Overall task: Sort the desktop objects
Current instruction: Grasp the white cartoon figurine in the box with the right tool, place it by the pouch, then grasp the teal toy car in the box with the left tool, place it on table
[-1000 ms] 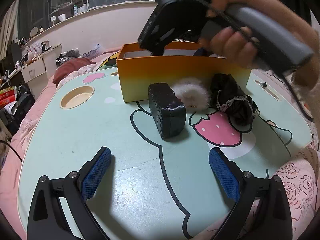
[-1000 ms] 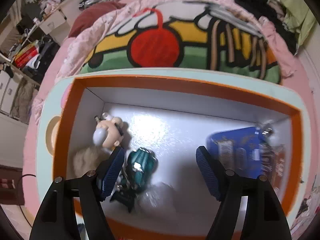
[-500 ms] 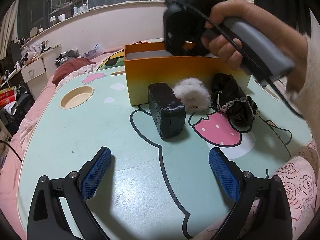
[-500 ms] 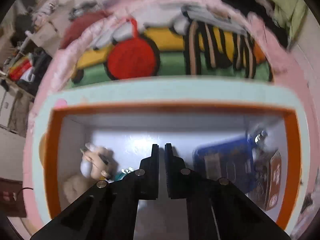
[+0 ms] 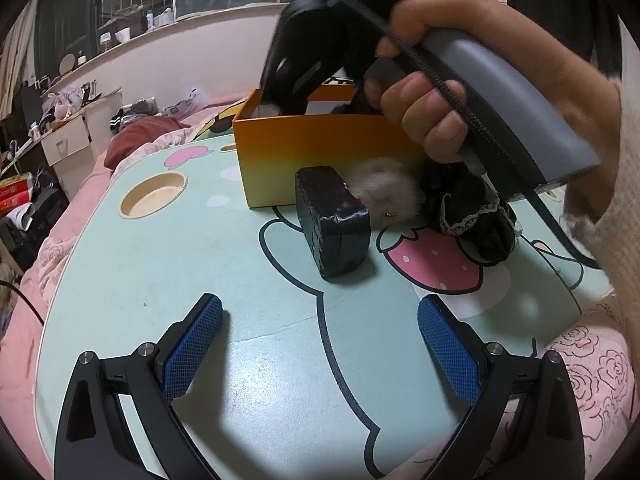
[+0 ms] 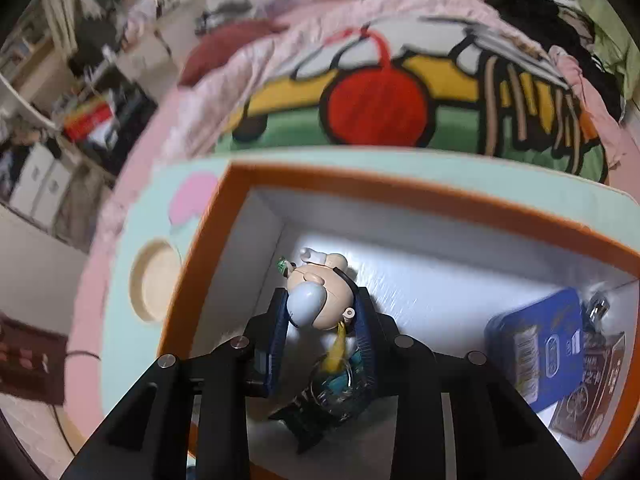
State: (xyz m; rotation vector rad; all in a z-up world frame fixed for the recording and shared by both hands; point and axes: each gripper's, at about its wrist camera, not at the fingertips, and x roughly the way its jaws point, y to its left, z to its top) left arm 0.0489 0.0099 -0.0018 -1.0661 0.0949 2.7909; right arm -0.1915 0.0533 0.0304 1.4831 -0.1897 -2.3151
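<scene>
In the right wrist view my right gripper (image 6: 322,314) reaches down into the orange box (image 6: 400,196). A small bald figurine (image 6: 316,300) has its head between the blue pads, which touch it on both sides while the jaws are opening slightly. A teal packet (image 6: 336,384) lies under the fingers. The left wrist view shows my left gripper (image 5: 320,344) open and empty over the mint table (image 5: 160,264). Beyond it stand a dark blue case (image 5: 332,224), a white fluffy ball (image 5: 384,192) and a black lace cloth (image 5: 472,216), all in front of the orange box (image 5: 320,160).
A blue packet (image 6: 540,344) and a brown carton (image 6: 592,392) lie at the box's right end. The table has a round cup recess (image 5: 154,198) at the left. A hand (image 5: 424,112) holds the right tool above the box. Pink bedding surrounds the table.
The right gripper was open a second ago, then shut on nothing. It has since shifted left in the box and tipped downward, with the figurine's head between its pads. The left gripper stayed still.
</scene>
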